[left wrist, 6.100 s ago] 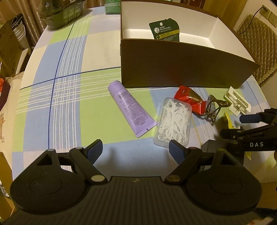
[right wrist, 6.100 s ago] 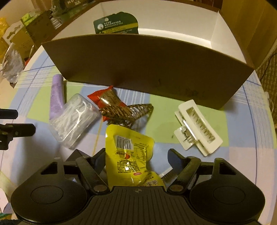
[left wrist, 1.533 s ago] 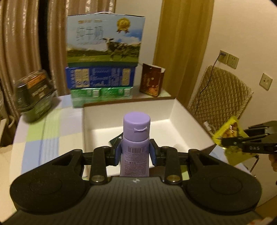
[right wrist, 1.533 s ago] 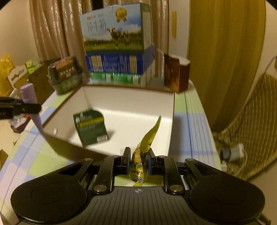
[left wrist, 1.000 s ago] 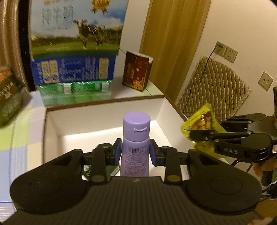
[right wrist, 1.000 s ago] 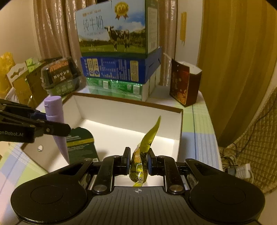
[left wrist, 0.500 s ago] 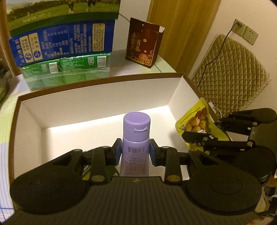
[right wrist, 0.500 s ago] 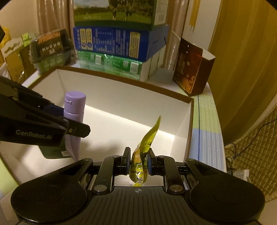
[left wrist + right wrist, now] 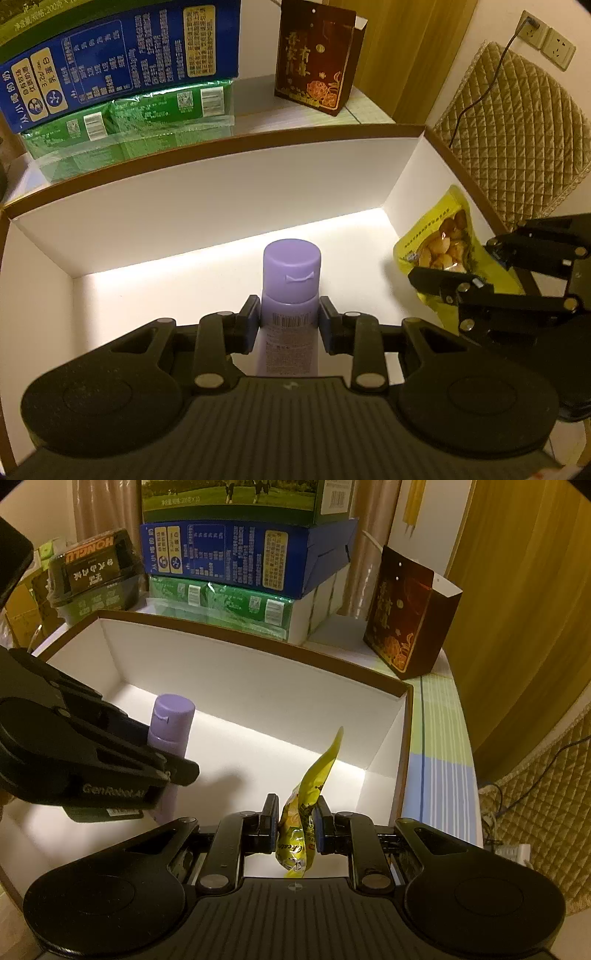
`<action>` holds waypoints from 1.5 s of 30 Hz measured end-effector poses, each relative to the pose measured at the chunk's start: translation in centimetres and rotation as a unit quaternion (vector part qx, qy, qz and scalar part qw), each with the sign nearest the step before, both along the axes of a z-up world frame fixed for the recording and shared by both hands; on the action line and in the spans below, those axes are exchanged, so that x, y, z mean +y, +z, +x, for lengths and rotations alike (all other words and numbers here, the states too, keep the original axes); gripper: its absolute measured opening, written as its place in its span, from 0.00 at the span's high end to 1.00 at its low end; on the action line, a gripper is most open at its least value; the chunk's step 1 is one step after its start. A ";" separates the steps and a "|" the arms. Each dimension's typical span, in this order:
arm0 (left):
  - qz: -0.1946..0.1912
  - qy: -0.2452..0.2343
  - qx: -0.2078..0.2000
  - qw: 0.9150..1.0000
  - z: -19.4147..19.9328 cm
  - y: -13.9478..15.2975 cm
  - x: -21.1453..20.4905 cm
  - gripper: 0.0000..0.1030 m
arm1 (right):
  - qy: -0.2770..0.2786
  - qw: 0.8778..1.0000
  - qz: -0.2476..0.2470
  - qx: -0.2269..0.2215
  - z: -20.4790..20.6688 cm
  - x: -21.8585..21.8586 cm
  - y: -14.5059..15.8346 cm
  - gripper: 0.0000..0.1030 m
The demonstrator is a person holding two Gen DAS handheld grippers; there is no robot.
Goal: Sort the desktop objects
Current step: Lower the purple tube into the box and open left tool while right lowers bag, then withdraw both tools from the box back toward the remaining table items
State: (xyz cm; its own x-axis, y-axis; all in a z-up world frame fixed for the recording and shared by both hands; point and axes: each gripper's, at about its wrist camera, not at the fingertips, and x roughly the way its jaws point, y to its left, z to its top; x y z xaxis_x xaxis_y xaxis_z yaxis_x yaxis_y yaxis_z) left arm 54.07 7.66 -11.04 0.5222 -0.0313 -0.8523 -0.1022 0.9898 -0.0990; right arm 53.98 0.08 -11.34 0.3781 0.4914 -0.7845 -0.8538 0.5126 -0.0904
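Observation:
My left gripper (image 9: 290,325) is shut on a purple tube (image 9: 291,280), cap up, held over the inside of the white-lined cardboard box (image 9: 221,192). My right gripper (image 9: 294,825) is shut on a yellow snack packet (image 9: 306,794), held over the box (image 9: 258,679) near its right wall. The packet also shows in the left wrist view (image 9: 439,247), to the right of the tube. The tube shows in the right wrist view (image 9: 171,723), left of the packet, with the left gripper (image 9: 173,768) around it. The box floor below both grippers is partly hidden.
Stacked blue (image 9: 236,554) and green (image 9: 236,605) cartons stand behind the box. A dark red gift box (image 9: 406,616) stands at its back right corner. A black-lidded container (image 9: 92,572) sits at the back left. A quilted chair (image 9: 517,122) is to the right.
Both grippers have moved forward and lower over the box, so its white inside fills more of each view. Both still hold their objects.

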 end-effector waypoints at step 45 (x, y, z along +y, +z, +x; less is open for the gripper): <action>0.064 0.029 -0.068 0.995 -11.9 8.7 0.7 0.28 | 0.001 0.995 0.095 0.029 -6.3 -5.6 6.9 0.02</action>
State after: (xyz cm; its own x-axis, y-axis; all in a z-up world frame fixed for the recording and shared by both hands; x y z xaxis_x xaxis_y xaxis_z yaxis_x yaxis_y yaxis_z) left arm 42.14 8.34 -2.30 0.6311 0.1069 -0.7683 -0.1538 0.9880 0.0112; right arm 47.66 -5.48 -4.47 0.3336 0.6335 -0.6981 -0.8559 0.5139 0.0574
